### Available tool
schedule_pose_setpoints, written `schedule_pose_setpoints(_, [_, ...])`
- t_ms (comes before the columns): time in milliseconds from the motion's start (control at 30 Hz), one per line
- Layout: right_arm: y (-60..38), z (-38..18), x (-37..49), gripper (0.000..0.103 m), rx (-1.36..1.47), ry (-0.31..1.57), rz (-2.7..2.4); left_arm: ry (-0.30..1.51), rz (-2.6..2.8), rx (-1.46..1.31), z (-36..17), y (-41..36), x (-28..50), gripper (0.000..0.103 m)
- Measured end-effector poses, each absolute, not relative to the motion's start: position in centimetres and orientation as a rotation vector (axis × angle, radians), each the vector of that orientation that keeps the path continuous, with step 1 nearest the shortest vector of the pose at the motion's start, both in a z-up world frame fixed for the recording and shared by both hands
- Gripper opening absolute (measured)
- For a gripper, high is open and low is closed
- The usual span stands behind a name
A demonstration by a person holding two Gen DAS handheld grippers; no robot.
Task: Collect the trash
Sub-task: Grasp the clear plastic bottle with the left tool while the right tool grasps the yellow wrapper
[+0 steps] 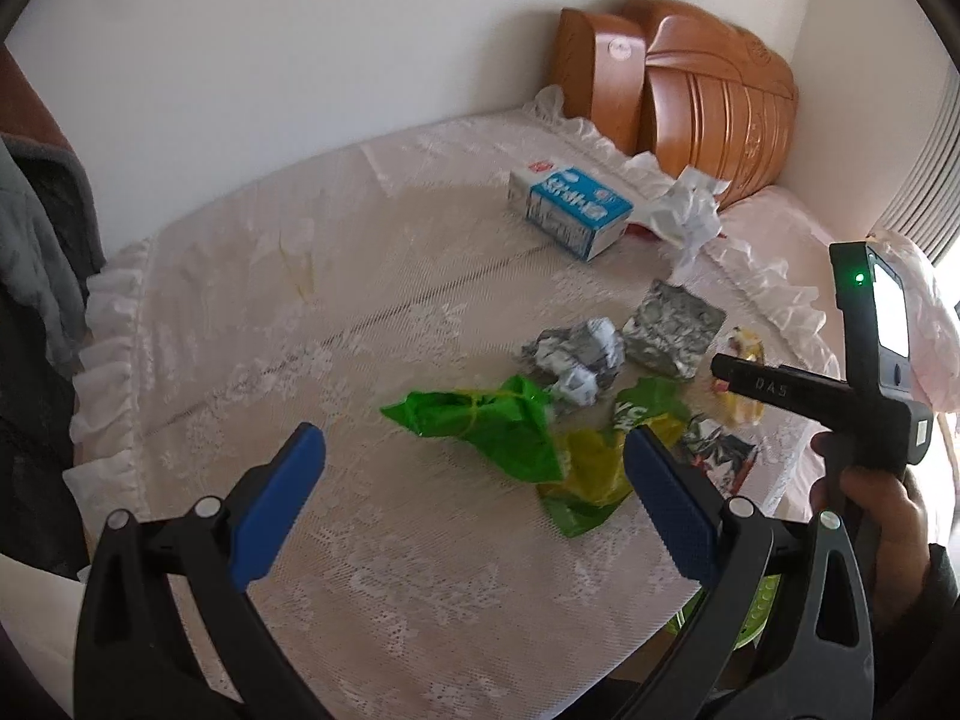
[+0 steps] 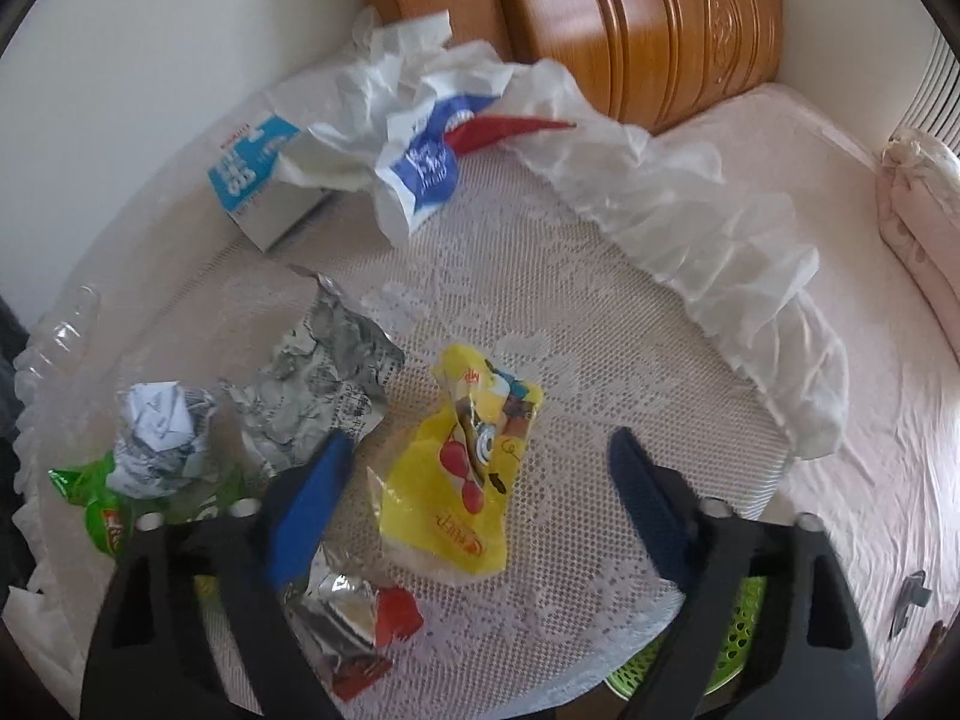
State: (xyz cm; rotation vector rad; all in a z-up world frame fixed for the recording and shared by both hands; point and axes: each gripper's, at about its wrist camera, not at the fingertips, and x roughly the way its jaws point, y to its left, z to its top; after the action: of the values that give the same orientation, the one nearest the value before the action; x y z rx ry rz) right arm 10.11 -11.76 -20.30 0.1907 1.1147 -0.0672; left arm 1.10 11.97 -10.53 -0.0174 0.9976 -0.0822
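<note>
Trash lies on a lace-covered table (image 1: 300,312). In the left wrist view a green wrapper (image 1: 480,426) lies just ahead of my open, empty left gripper (image 1: 474,462), with a crumpled grey paper ball (image 1: 576,360), a foil wrapper (image 1: 672,324) and a blue-white carton (image 1: 570,210) beyond. In the right wrist view my open, empty right gripper (image 2: 480,480) hovers over a yellow snack wrapper (image 2: 462,468). A silver-red wrapper (image 2: 354,618) lies under its left finger. The foil wrapper (image 2: 318,384), paper ball (image 2: 162,438), carton (image 2: 258,180) and a crumpled white-blue bag (image 2: 420,138) lie further off.
A green basket (image 2: 738,648) shows below the table's near edge. Wooden chair backs (image 1: 708,96) stand behind the table. A bed with pink cover (image 2: 870,420) is on the right. A clear plastic bottle (image 2: 60,330) lies at the table's left edge.
</note>
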Motion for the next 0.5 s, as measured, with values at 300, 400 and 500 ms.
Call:
schedule_pose_setpoints(300, [-12.8, -20.2, 9.8, 0.03, 0.233, 1.102, -0.052, 1.018, -0.098, -0.015, -11.9, 12.6, 2.9, 0.095])
schedule_pose_setpoints(400, [-13.1, -19.5, 10.1, 0.03, 0.233, 1.08, -0.06, 1.02, -0.06, -0.041, -11.9, 13.9, 4.0, 0.095])
schedule_pose_setpoints(500, [-13.2, -17.7, 9.0, 0.03, 0.235, 1.048, -0.063, 1.016, 0.002, -0.047, -11.9, 15.8, 5.6, 0.095])
